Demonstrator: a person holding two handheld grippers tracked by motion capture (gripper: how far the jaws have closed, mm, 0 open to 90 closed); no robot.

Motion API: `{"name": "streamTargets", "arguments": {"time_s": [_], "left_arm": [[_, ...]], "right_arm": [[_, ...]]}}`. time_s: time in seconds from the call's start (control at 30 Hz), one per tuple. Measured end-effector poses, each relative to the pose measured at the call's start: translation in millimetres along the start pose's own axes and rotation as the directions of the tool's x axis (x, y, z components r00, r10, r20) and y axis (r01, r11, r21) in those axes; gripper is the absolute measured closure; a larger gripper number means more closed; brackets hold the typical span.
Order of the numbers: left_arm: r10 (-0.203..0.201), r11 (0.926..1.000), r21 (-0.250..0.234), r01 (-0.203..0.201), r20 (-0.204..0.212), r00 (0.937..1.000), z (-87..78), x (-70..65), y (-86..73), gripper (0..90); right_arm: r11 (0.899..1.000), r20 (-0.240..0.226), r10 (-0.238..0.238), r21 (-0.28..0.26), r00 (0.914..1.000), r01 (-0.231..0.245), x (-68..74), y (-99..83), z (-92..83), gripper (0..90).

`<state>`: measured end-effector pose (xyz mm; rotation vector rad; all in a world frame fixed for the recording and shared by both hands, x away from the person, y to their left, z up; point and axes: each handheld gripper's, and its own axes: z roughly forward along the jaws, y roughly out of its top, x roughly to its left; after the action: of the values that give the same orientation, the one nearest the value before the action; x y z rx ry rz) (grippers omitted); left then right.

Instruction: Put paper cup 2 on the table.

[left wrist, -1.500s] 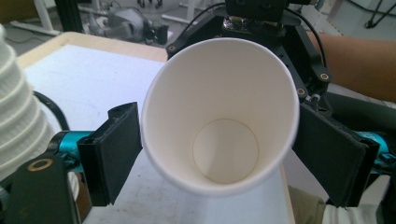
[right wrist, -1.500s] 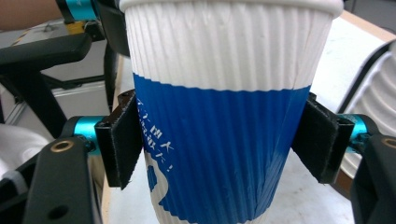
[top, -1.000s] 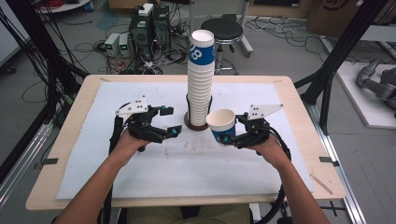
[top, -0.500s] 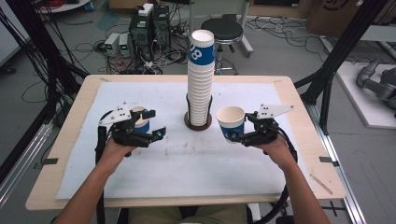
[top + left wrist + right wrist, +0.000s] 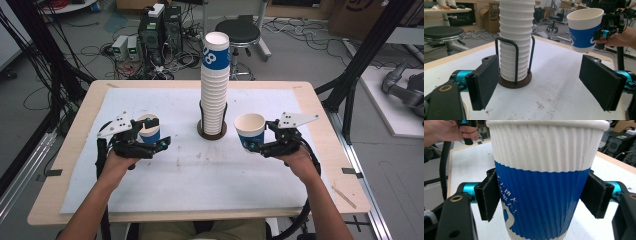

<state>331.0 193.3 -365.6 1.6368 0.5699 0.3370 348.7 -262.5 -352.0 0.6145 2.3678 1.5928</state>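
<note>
The high camera sits above my side of the white-covered wooden table [image 5: 320,100], looking forward and down, far enough to take in its whole top. The camera on my left gripper [image 5: 541,82] looks low across the table, near the tall stack of white ribbed paper cups [image 5: 516,37] in its black wire holder. The camera on my right gripper [image 5: 541,202] looks level, very close on the blue-and-white ribbed paper cup [image 5: 541,195]. The high and left gripper views share the stack [image 5: 215,85] and that cup [image 5: 585,30].
</note>
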Motion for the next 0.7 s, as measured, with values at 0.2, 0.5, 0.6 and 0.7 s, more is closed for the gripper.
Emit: {"name": "streamTargets", "arguments": {"time_s": [0.2,0.5,0.6,0.7], "left_arm": [[-0.008,1.0000,-0.005,0.008,-0.010,0.9999,-2.5,3.7,-3.8,16.7],[-0.013,0.9991,-0.041,0.010,-0.060,0.9981,-17.0,6.7,-8.7,16.7],[-0.011,0.9992,-0.038,0.009,-0.074,0.9972,-19.4,7.3,-11.4,16.7],[-0.021,0.9989,-0.043,0.018,-0.082,0.9964,-21.3,8.1,-14.0,16.7]], "right_arm": [[1.000,0.033,0.022,-0.010,0.9992,-0.021,-5.0,-1.8,-2.3,24.5],[0.998,0.111,0.057,-0.035,0.9922,-0.054,-18.7,-4.7,-4.0,24.4],[0.996,0.157,0.079,-0.041,0.9844,-0.073,-25.6,-8.0,-3.5,24.4],[0.995,0.204,0.098,-0.047,0.9740,-0.090,-31.7,-14.0,-2.6,24.4]]}}
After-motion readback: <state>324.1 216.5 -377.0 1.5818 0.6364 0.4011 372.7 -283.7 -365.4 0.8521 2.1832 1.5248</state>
